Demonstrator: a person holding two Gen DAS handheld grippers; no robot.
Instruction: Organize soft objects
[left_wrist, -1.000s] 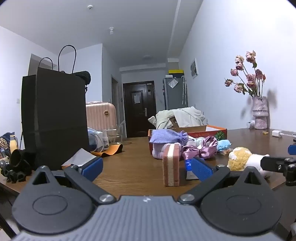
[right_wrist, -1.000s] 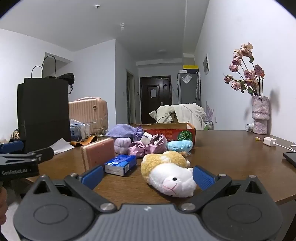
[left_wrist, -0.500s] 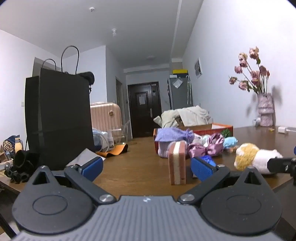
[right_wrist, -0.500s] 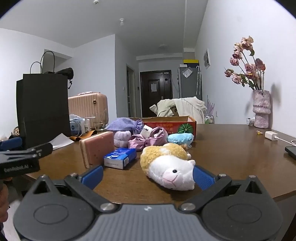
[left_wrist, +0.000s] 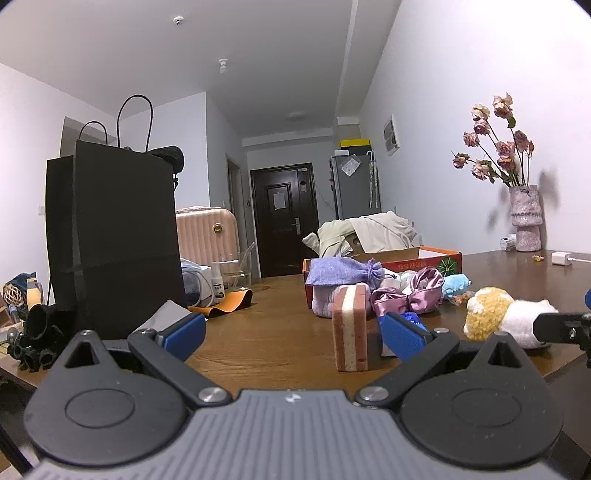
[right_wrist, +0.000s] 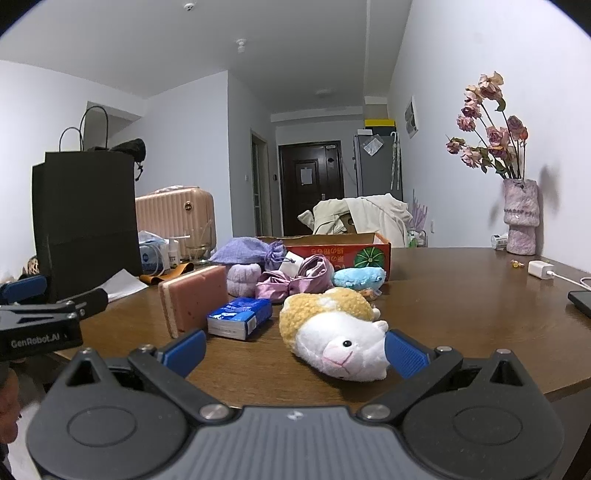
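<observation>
A yellow-and-white plush animal (right_wrist: 332, 332) lies on the brown table (right_wrist: 461, 295), its face close to my open right gripper (right_wrist: 293, 349). Behind the plush sit a pink sponge (right_wrist: 194, 299), a blue tissue pack (right_wrist: 240, 317), a purple satin bow (right_wrist: 295, 278), a small blue plush (right_wrist: 358, 277), a lilac drawstring pouch (right_wrist: 245, 250) and an orange cardboard box (right_wrist: 343, 248). My left gripper (left_wrist: 293, 332) is open and empty, short of the sponge (left_wrist: 350, 326). The plush (left_wrist: 506, 319) shows at the right in the left wrist view.
A tall black paper bag (left_wrist: 110, 240) stands on the table's left side, with bottles and a glass (left_wrist: 238, 271) behind it. A vase of dried roses (right_wrist: 519, 218), a white charger (right_wrist: 541, 268) and a phone edge (right_wrist: 581, 295) occupy the right side.
Both grippers have edged forward and slightly up toward the objects; the plush now lies nearer the right gripper's fingers. Nothing on the table has moved.
</observation>
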